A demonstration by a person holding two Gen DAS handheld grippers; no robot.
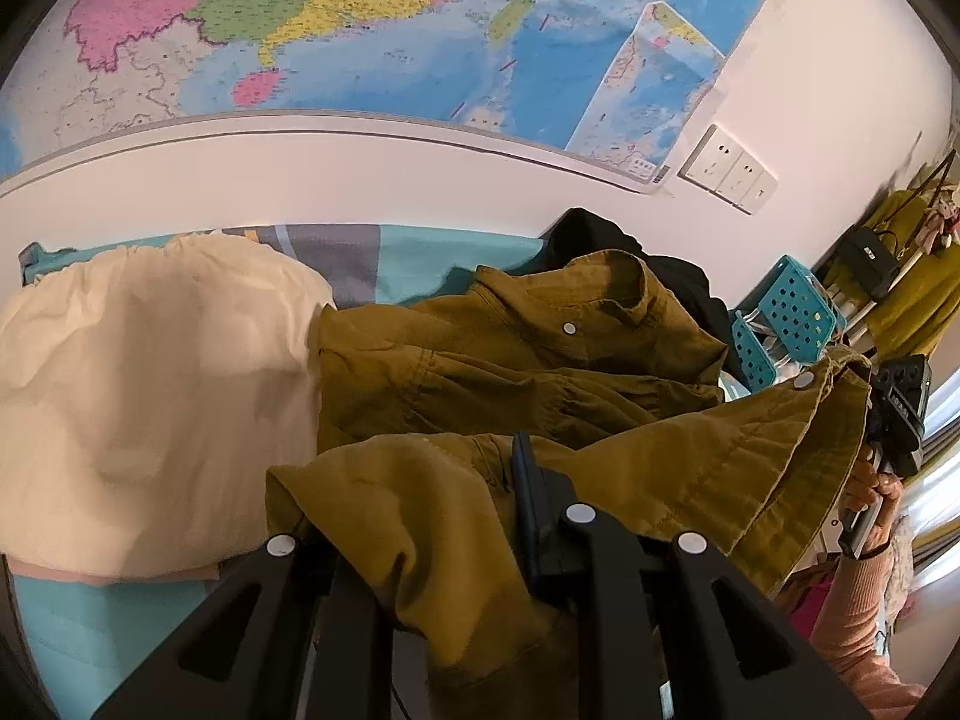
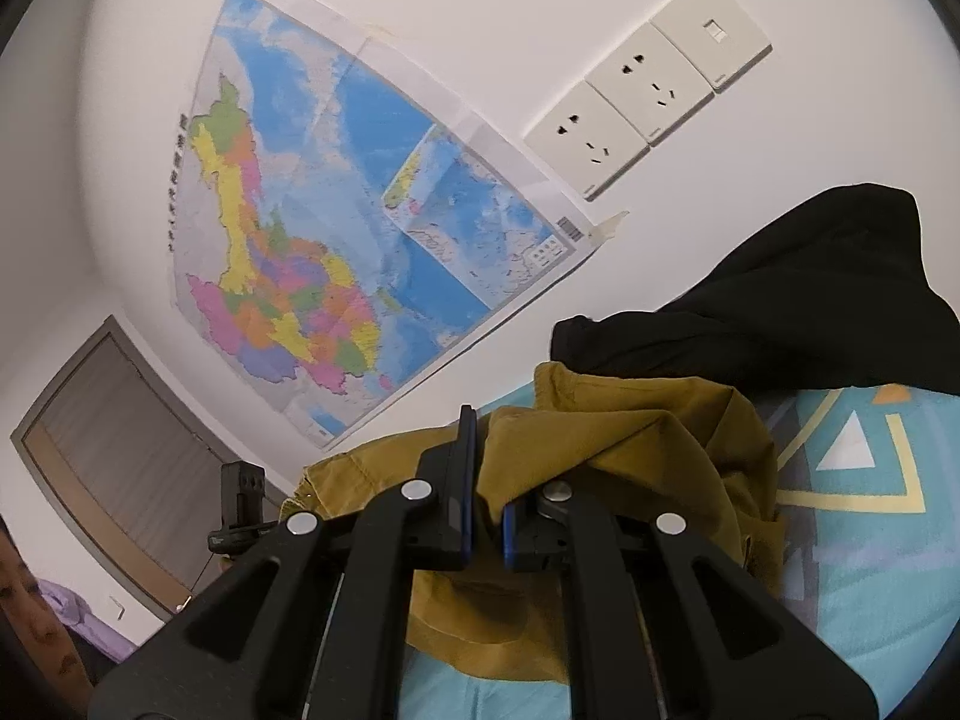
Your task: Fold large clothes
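An olive-green shirt (image 1: 522,354) with white snap buttons lies crumpled on the bed. My left gripper (image 1: 480,480) is shut on a fold of the shirt's hem; cloth drapes over its left finger and hides it. My right gripper (image 2: 489,480) is shut on another part of the olive shirt (image 2: 630,450) and holds it lifted above the teal bedsheet (image 2: 870,540). In the left wrist view the right gripper (image 1: 888,420) shows at the far right, holding the shirt's edge taut.
A cream pillow (image 1: 150,390) lies to the left on the bed. A black garment (image 2: 780,300) is piled behind the shirt by the wall. A map (image 2: 336,240) and wall sockets (image 2: 642,102) are on the wall. A teal perforated basket (image 1: 780,324) stands at right.
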